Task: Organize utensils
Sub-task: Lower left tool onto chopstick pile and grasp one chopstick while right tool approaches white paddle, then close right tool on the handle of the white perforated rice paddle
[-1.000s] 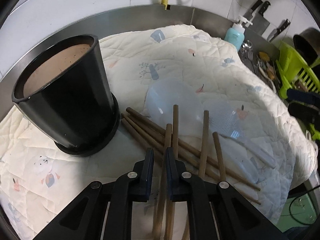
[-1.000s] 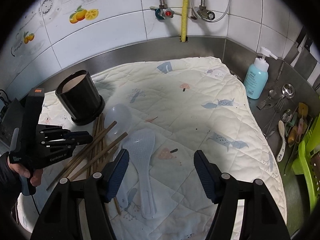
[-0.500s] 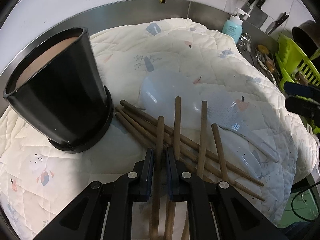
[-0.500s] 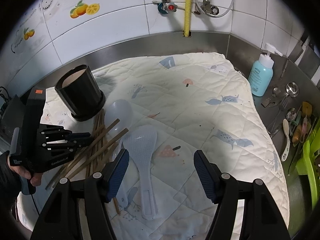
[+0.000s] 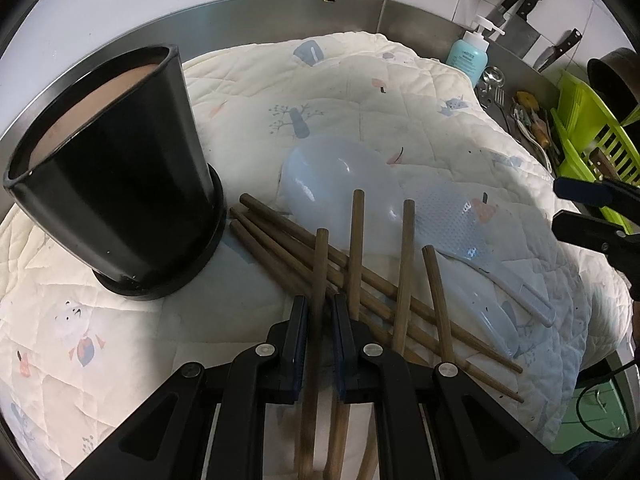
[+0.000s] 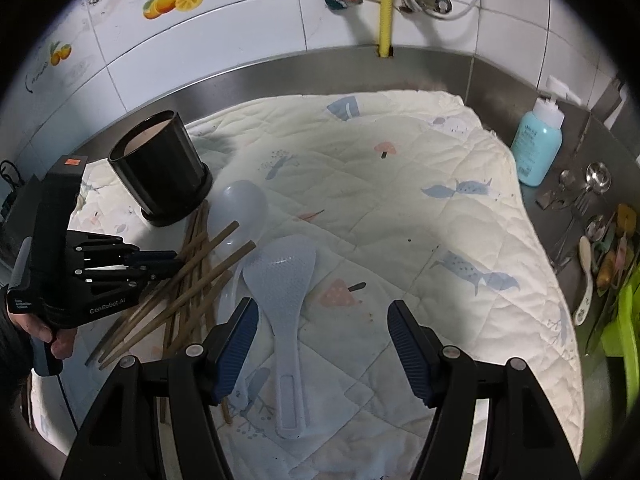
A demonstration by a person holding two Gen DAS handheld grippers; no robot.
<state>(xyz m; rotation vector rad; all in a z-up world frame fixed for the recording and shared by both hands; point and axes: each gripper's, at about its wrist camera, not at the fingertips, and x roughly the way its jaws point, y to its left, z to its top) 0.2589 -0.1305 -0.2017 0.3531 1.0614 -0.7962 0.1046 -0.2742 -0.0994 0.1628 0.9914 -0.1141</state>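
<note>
Left hand-held gripper (image 5: pixel 319 312) clamped on one chopstick (image 5: pixel 318 280); right hand-held gripper (image 6: pixel 322 344) gaping wide, holding nothing.

The gripped chopstick rises from the loose pile of chopsticks (image 5: pixel 360 276) on the quilted cloth (image 6: pixel 400 184) covering the desk, toward its left edge. A black holder (image 5: pixel 116 184) stands upright beside the pile (just at its far end). Two pale plastic rice paddles (image 6: pixel 280 280) lie right of the chopsticks, one partly beneath them. The right hand-held gripper hovers over the paddle handles. A blue soap bottle (image 6: pixel 536 148) stands at the desk's far right corner.
</note>
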